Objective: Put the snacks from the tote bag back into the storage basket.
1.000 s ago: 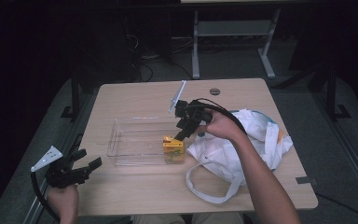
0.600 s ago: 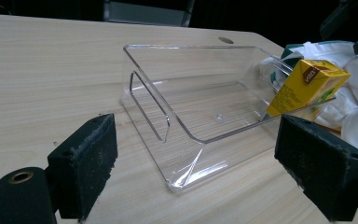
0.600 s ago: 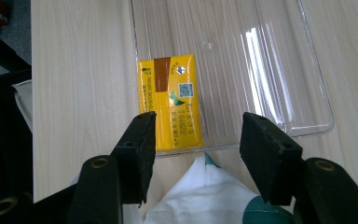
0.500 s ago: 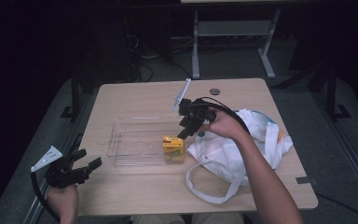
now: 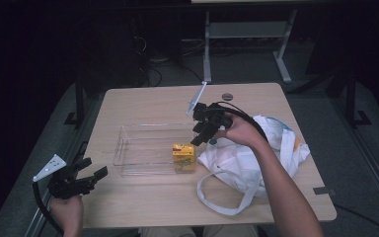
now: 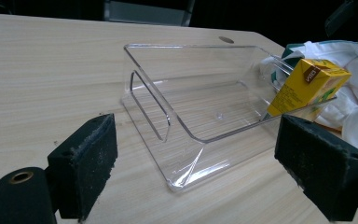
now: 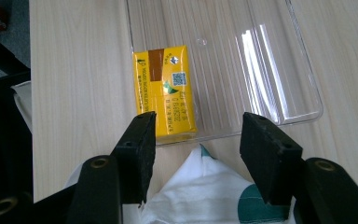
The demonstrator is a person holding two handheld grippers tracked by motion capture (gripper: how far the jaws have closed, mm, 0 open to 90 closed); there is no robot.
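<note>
Room: dark, grey floor, a white metal frame (image 5: pixel 242 34) beyond the far edge of the surface. Surface (image 5: pixel 143 106): pale wood-grain top, one round cable port (image 5: pixel 227 96) behind the right claw.

Right claw (image 5: pixel 203 139): held above the surface at the tray's right end, jaws parted wide, nothing between them. Directly below and ahead of it, a yellow drink carton (image 7: pixel 164 91) lies flat in the near right corner of the clear plastic tray (image 6: pixel 186 100). Under and behind this claw, a white cloth bag (image 5: pixel 249 158) with teal print, its strap looped toward the near edge.

Left claw (image 5: pixel 93 169): at the surface's near left corner, jaws spread wide, empty, grey plate (image 5: pixel 49 167) on top. The tray sits ahead of it, the carton at the far right end.
</note>
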